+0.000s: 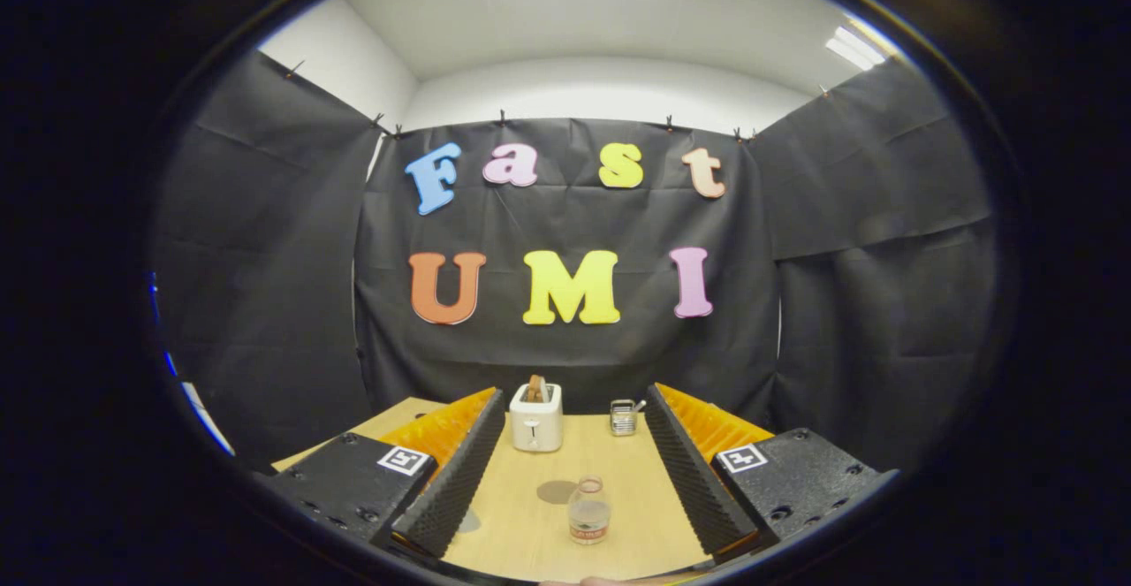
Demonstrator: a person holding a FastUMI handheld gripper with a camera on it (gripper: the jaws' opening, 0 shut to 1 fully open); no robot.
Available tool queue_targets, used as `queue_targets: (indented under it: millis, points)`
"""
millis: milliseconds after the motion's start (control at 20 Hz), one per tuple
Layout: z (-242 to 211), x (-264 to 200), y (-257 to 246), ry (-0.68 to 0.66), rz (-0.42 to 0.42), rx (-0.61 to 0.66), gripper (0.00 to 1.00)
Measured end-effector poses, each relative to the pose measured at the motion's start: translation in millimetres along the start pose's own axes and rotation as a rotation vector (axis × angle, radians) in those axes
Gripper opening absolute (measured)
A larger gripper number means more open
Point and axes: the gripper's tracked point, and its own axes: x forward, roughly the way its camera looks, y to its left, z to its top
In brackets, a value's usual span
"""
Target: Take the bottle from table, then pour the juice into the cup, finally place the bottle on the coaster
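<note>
Between the two ridged black fingers point(451, 480) of the gripper point(570, 480), seen in the gripper view, a small clear bottle point(589, 509) stands upright on the light wooden table point(521, 524). The fingers are spread wide apart, one on each side of the bottle and well clear of it, so the gripper is released and grasps nothing. Each finger has an orange backing and a black mount with a square black-and-white marker on top.

The bottle has a narrow neck, a label band near its base and some clear liquid low inside. Whether it wears a cap cannot be told. Just beside it, a little farther along the table, lies a round, flat, dull brown coaster point(557, 491), apart from the bottle's base.

Beyond both, near the far edge of the table, a white toaster point(536, 422) stands with a brown slice sticking up from its slot. To its side, also at the far edge and close to the other finger, sits a small clear ribbed cup point(624, 417) with something thin leaning out of its top.

Black cloth walls close in the booth behind the table, and ceiling lights shine above.
</note>
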Motion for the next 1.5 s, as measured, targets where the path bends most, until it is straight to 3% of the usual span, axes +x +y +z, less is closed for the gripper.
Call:
queue_targets:
  millis: [500, 650, 1500]
  points:
    - [-35.9, 18.4, -1.5, 0.025, 0.025, -0.009, 1.00]
    - [-51.5, 30.4, -7.5, 0.059, -0.011, -0.021, 1.00]
    - [-147.8, 78.1, -23.5, 0.067, -0.040, -0.060, 1.00]
